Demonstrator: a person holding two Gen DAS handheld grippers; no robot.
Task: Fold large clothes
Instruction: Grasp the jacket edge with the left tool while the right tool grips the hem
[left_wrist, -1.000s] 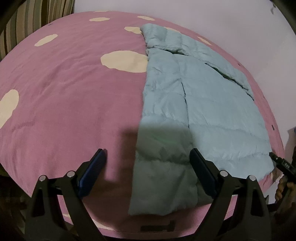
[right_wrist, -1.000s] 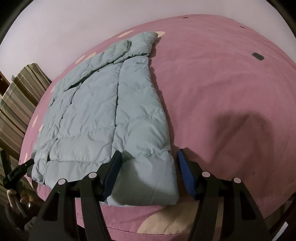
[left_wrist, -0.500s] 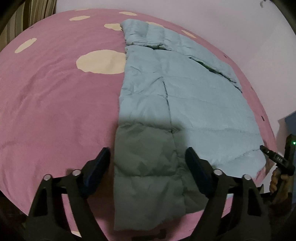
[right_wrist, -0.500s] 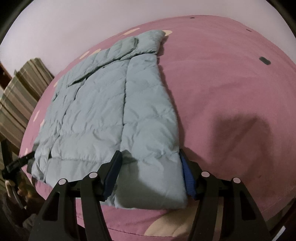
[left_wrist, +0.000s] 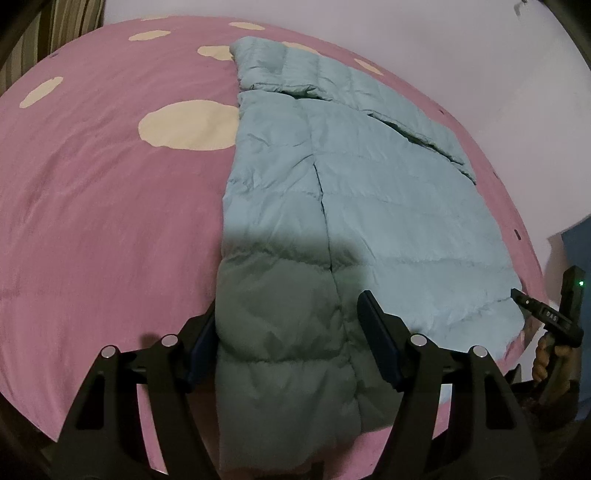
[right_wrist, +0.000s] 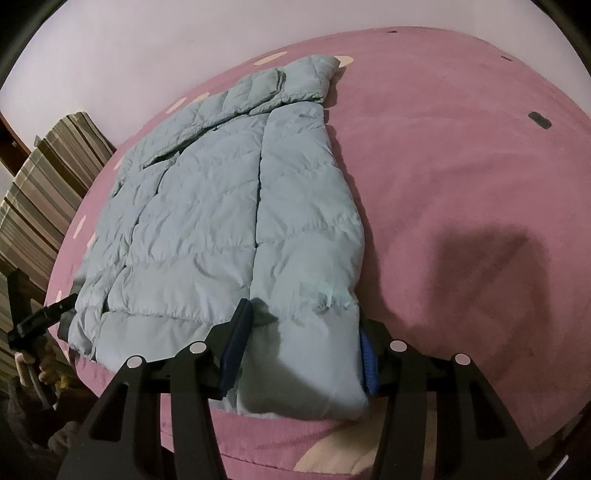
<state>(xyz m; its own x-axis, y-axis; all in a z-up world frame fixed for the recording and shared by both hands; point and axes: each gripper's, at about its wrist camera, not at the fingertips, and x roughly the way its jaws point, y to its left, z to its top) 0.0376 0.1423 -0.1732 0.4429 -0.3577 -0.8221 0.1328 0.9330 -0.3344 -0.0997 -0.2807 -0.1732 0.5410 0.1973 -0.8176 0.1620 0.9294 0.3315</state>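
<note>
A light blue puffer jacket (left_wrist: 369, 192) lies flat on a pink bed cover, both sleeves folded in over the body. My left gripper (left_wrist: 284, 332) is open and straddles the jacket's left bottom corner, one jaw on each side of the folded panel. My right gripper (right_wrist: 301, 343) is open and straddles the jacket's (right_wrist: 221, 221) right bottom corner at the hem. Each gripper also shows at the edge of the other's view: the right gripper (left_wrist: 546, 314) and the left gripper (right_wrist: 40, 317).
The pink bed cover (left_wrist: 92, 221) has cream oval spots (left_wrist: 188, 125). A white wall stands behind the bed. A striped curtain or cushion (right_wrist: 44, 177) is to the left. The bed's front edge is right under both grippers.
Both grippers have moved forward and down onto the jacket's hem corners. The jaws now sit around the fabric, still apart.
</note>
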